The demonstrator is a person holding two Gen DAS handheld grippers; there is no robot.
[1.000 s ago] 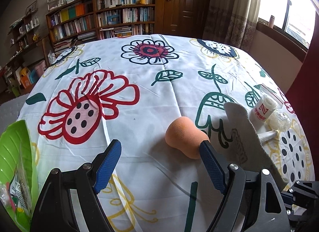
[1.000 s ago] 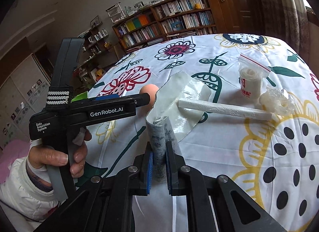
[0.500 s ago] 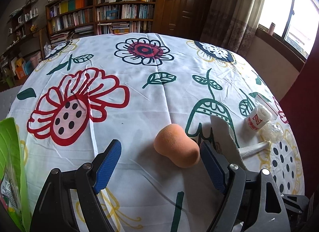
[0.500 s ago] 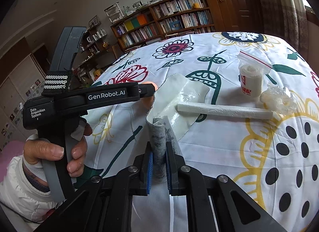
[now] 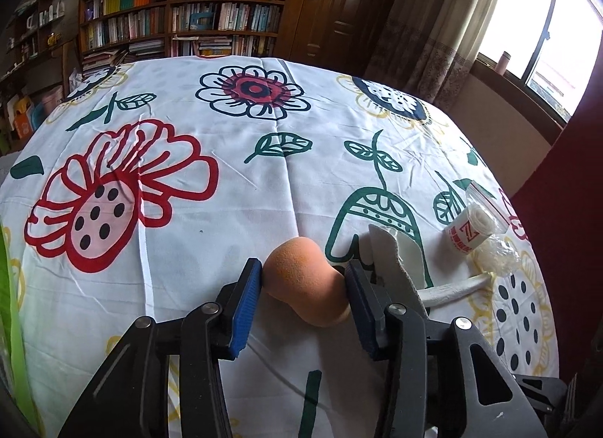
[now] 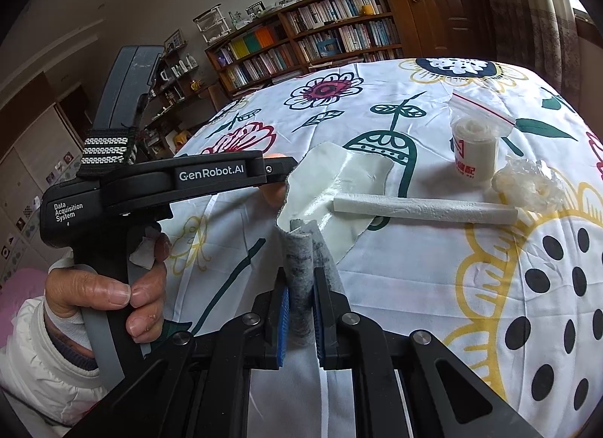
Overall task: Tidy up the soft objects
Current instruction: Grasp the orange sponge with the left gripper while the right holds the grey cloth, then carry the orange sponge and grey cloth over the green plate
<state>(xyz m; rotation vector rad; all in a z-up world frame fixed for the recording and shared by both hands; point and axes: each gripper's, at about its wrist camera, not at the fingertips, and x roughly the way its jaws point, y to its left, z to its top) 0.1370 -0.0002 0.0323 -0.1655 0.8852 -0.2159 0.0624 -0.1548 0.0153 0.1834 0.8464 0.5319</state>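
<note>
Your left gripper (image 5: 303,289) jaws are closing around the orange sponge (image 5: 307,283), seemingly touching; squeeze gently while the right gripper (image 6: 301,310) is pinching the grey felt sheet (image 6: 301,268).

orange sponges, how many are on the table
1. The orange sponge lies on the tablecloth between the closing left gripper pads, beside the folded sheet. Others could be hidden.

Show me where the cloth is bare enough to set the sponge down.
Free: the stretch between the red flower print and the sponge, and the far half of the tablecloth toward the bookshelf. Crowded: the window side, where the folded sheet, paper roll, bagged roll and crumpled plastic lie close together.
</note>
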